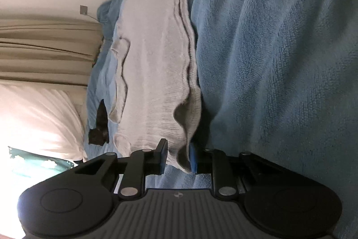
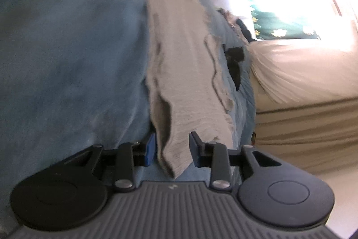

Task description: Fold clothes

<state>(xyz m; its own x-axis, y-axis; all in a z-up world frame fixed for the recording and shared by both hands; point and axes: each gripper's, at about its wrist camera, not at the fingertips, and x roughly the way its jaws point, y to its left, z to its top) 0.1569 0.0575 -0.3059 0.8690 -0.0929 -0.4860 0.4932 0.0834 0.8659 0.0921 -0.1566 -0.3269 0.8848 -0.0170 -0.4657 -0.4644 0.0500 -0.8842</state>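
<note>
We have the grey knit garment (image 1: pixel 154 64) stretched between both tongs, lying as a long folded strip on the blue fleece blanket (image 1: pixel 268 59). In the left wrist view, the left tongs (image 1: pixel 177 157) sit at 6 o'clock with the garment's near end bunched between the blue pads (image 1: pixel 192 159); the pads press the cloth on both sides, so clenched on the garment. The strip runs from there toward 12 o'clock, wavy ribbed edge along its 3 o'clock side, doubled layers visible there. A small dark item (image 1: pixel 99 127) lies on the blanket just beside the garment's 9 o'clock edge; we cannot tell what it is. Beige curtain or bed skirt (image 1: pixel 44 53) and a bright white sheet (image 1: pixel 40 115) fill the 9 o'clock side. In the right wrist view, blurred, the right tongs (image 2: pixel 172 152) hold the other end: cloth fills the gap, touching the 9 o'clock pad (image 2: pixel 150 152), while contact at the 3 o'clock pad is not clear, so we cannot tell whether this grip is fully clamped. The garment (image 2: pixel 179 48) runs toward 12 o'clock, blanket (image 2: pixel 67 48) at 9 o'clock, the dark item (image 2: pixel 235 59) at 3 o'clock of the strip.
</note>
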